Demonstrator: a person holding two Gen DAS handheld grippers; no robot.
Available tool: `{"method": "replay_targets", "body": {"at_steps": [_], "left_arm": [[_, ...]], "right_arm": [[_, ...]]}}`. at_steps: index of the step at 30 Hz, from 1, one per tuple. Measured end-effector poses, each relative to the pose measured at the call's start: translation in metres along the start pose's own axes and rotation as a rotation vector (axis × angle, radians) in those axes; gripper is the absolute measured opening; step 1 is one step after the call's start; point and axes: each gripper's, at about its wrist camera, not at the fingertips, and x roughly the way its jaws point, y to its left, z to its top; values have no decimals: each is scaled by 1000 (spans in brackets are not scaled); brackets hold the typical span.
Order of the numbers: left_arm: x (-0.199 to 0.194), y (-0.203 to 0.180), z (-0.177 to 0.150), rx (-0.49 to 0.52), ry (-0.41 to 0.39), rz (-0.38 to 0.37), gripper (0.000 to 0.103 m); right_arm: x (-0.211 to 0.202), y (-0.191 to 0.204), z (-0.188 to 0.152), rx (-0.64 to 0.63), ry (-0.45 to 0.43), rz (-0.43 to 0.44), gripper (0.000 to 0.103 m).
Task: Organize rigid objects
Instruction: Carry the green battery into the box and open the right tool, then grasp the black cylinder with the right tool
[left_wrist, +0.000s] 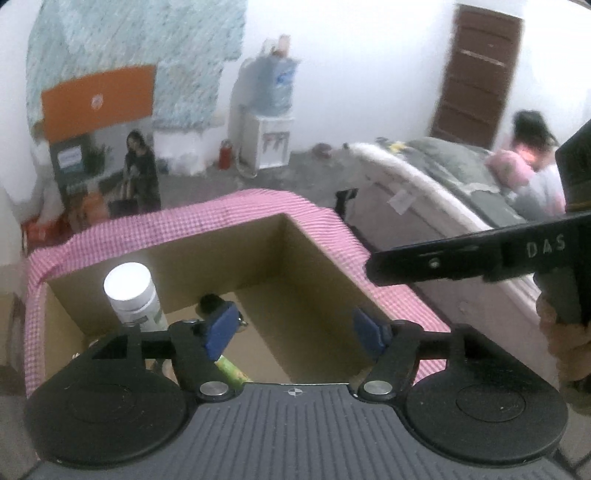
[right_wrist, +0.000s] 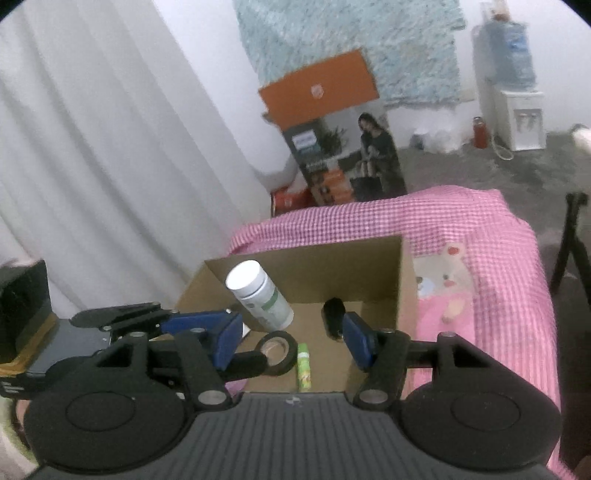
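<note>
Both tongs, the left gripper (left_wrist: 295, 332) and the right gripper (right_wrist: 291, 341), hang released, holding nothing. Just ahead of them, the white plastic pill bottle (right_wrist: 260, 295) leans inside the brown cardboard box (right_wrist: 369, 266); probably light, stiff, slippery, best gripped across its middle.

Probably a home bedroom: a bed (left_wrist: 436, 184), white curtain (right_wrist: 92, 147), water dispenser (left_wrist: 267, 122) and brown door (left_wrist: 476, 74).

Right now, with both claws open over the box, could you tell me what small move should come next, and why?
Probably lift both claws clear. The left claw and right claw hold nothing, and the white plastic bottle, black tape roll and green tube already lie inside the brown cardboard box.
</note>
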Motion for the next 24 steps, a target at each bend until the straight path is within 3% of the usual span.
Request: {"method": "replay_targets", "body": {"at_steps": [8,15,24], "left_arm": [[-22,-53,-49,135,-4,-75,75],[8,-90,-91,220,83,-132,75],[56,-109,-113,326,155,-10,66]], "right_arm": [[-60,-9,-78,91,-60,-46,63],[-54,-30,-141,207,-5,-93,62],[-33,-55,-174,303,33,-126,62]]}}
